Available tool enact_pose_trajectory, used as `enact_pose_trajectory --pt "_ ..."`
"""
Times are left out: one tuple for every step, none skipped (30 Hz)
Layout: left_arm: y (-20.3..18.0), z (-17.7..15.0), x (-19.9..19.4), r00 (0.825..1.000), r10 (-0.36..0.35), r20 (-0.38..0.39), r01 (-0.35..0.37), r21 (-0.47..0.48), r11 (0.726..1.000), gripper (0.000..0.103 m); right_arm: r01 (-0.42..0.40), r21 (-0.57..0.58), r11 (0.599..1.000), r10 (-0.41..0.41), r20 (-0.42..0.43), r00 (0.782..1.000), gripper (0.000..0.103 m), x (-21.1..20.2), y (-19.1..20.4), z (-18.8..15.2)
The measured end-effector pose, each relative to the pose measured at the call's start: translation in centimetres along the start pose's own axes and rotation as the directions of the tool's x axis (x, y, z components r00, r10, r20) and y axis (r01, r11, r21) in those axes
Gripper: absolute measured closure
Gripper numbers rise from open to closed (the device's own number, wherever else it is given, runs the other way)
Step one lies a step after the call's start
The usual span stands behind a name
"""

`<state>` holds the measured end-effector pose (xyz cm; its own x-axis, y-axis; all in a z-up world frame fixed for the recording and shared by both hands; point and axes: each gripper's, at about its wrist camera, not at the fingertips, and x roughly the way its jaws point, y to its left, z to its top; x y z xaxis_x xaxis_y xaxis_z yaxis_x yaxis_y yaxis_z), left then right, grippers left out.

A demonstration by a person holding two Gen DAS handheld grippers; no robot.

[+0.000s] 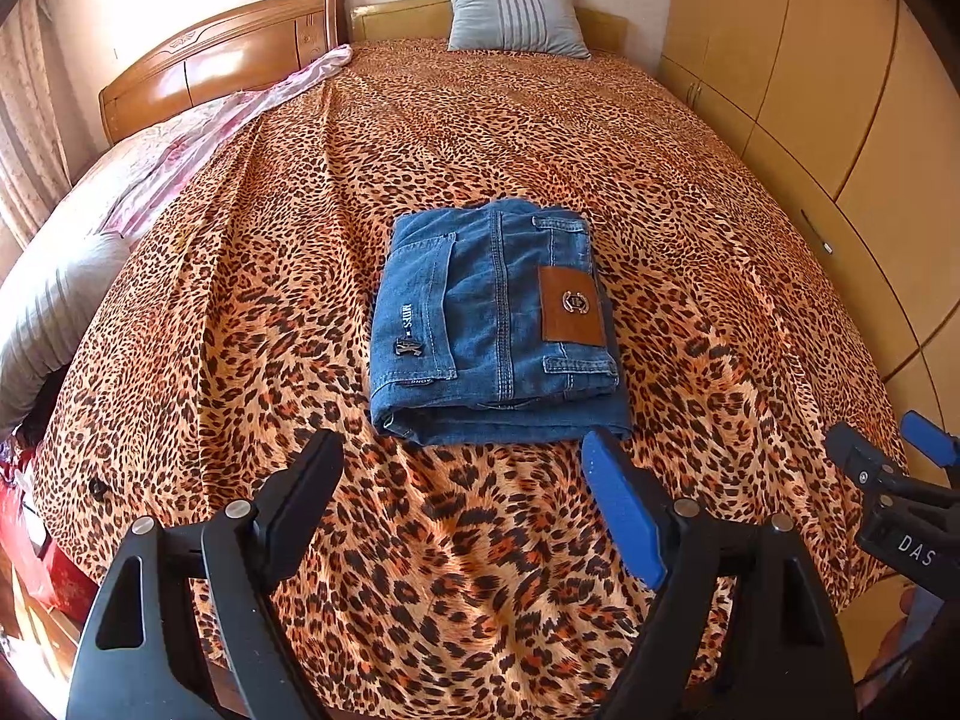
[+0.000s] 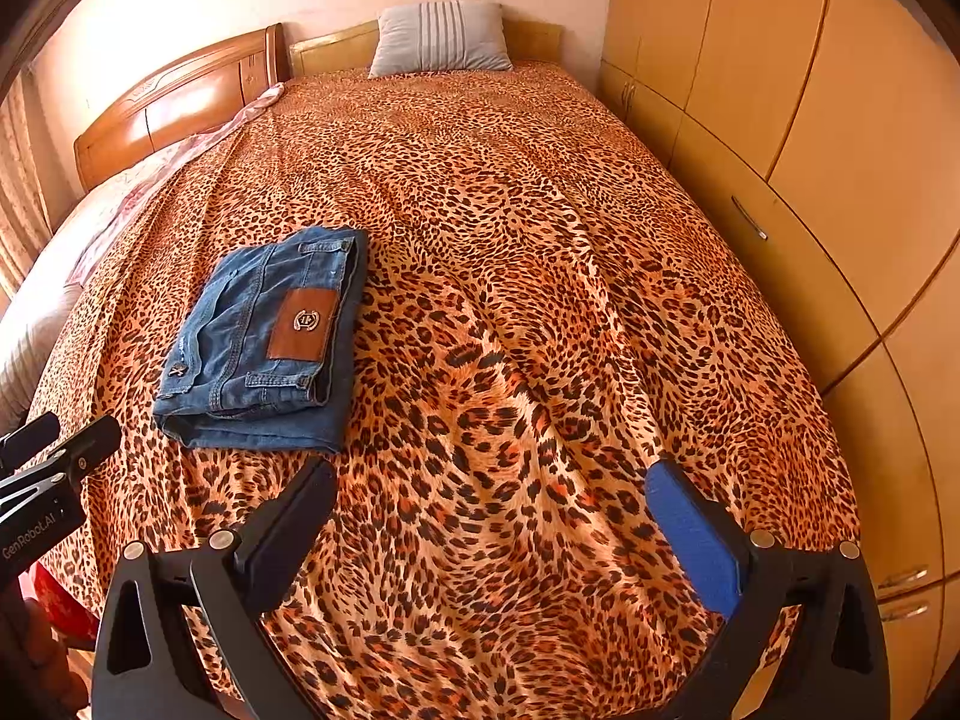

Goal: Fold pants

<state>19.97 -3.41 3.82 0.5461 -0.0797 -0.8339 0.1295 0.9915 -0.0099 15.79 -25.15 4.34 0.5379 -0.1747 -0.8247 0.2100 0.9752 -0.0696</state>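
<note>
The folded pants (image 1: 495,324) are lying on the bed (image 1: 660,192), just ahead of the left hand-held gripper (image 1: 462,456) and ahead-left of the right hand-held gripper (image 2: 492,480). Both are standing wide apart, holding nothing, hovering above the leopard bedspread.

bed (image 1: 420,540) leopard-print cover | folded jeans (image 1: 492,324) lying flat just ahead of left gripper (image 1: 462,480) | grey striped pillow (image 1: 516,18) far end, at headboard
</note>
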Motion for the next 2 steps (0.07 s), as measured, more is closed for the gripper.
enact_pose_trajectory --pt "-0.05 0.03 0.04 1.0 -0.001 -0.004 0.001 -0.001 1.0 0.021 0.0 0.0 1.0 0.0 0.0 1.0 0.0 0.01 0.0 0.0" --pt "-0.1 0.04 0.1 1.0 -0.001 -0.01 0.001 -0.001 1.0 0.021 0.0 0.0 1.0 0.0 0.0 1.0 0.0 0.02 -0.01 0.0"
